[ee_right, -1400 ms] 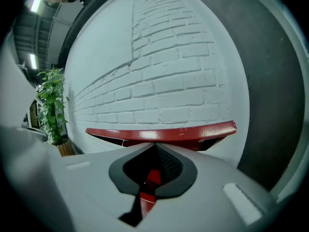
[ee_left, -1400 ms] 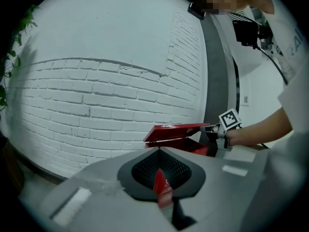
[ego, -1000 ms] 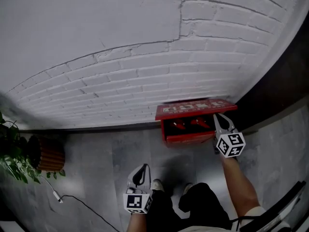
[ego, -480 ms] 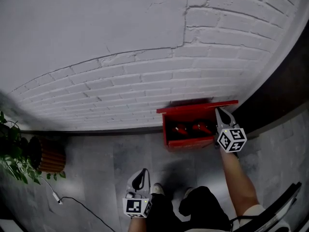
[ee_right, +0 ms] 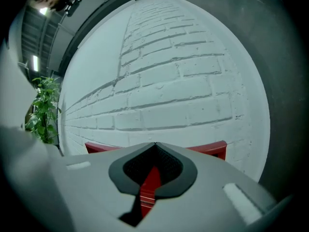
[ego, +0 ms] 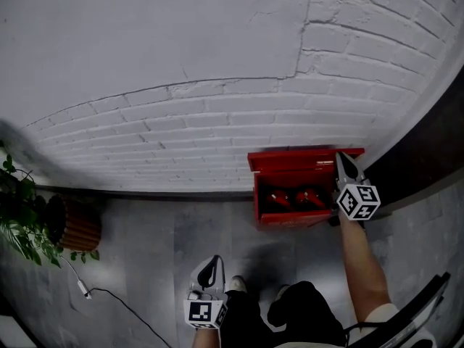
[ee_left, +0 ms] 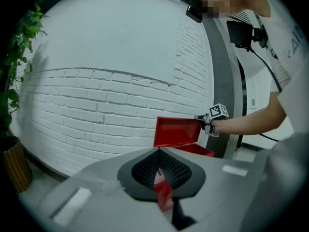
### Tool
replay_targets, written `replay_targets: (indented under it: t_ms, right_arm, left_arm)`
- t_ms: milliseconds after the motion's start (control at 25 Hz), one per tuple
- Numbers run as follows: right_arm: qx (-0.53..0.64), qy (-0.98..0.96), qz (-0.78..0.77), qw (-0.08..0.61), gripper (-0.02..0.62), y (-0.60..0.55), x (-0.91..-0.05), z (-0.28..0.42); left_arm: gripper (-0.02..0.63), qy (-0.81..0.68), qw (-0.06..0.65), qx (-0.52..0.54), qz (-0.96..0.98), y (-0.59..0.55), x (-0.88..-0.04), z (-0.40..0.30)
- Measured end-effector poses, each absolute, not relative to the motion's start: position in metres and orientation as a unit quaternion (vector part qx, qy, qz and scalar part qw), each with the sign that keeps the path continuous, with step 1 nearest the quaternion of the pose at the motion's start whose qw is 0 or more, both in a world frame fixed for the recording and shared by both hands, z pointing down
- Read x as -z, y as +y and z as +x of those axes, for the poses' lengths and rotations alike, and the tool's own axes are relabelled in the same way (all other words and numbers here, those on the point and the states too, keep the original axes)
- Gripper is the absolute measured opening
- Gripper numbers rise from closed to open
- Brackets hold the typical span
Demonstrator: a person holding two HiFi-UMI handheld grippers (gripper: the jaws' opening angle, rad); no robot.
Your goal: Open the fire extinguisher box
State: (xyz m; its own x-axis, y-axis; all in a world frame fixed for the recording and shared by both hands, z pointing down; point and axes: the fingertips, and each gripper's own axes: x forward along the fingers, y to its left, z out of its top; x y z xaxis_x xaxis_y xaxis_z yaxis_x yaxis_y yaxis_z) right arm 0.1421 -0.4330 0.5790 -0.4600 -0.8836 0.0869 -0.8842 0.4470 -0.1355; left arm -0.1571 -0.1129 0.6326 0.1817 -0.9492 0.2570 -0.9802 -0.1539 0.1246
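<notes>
Two red extinguishers (ego: 293,196) lie inside the fire extinguisher box (ego: 293,219), which sits on the floor (ego: 145,245) against the white brick wall (ego: 181,122), its lid (ego: 290,162) upright. My right gripper (ego: 341,156), fingers pressed together, touches the lid's right end. My left gripper (ego: 210,262), fingers also together, hangs empty, well apart from the box.

Fire extinguisher box (ego: 290,194): no lettering can be read on the red lid or body, seen at 4 o'clock in the head view.
Right gripper (ego: 341,158): black-and-white square marker patterns are carried on its cube; no letters or numbers.
Left gripper (ego: 211,263): the same kind of marker patterns, at 6 o'clock.
</notes>
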Motion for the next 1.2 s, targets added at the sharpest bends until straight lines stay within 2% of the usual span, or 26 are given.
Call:
replay_targets:
  t_ms: [360,760,1200]
  right_arm:
    - [-0.031,-0.859,0.510,-0.002,0.005,-0.455,-0.574,0.134]
    - [-0.034,-0.854,0.518,-0.013,0.005,-0.476,-0.575,0.145]
    - [-0.009,-0.875,0.483,0.027,0.005,-0.426,-0.547,0.135]
  left_arm:
    - [0.006,-0.645,0.143,-0.062,0.748,-0.105,-0.633,-0.170]
    - [0.006,-0.643,0.147,-0.062,0.749,-0.113,-0.636,-0.172]
    - [0.006,-0.637,0.138,-0.033,0.758,-0.135,-0.607,-0.160]
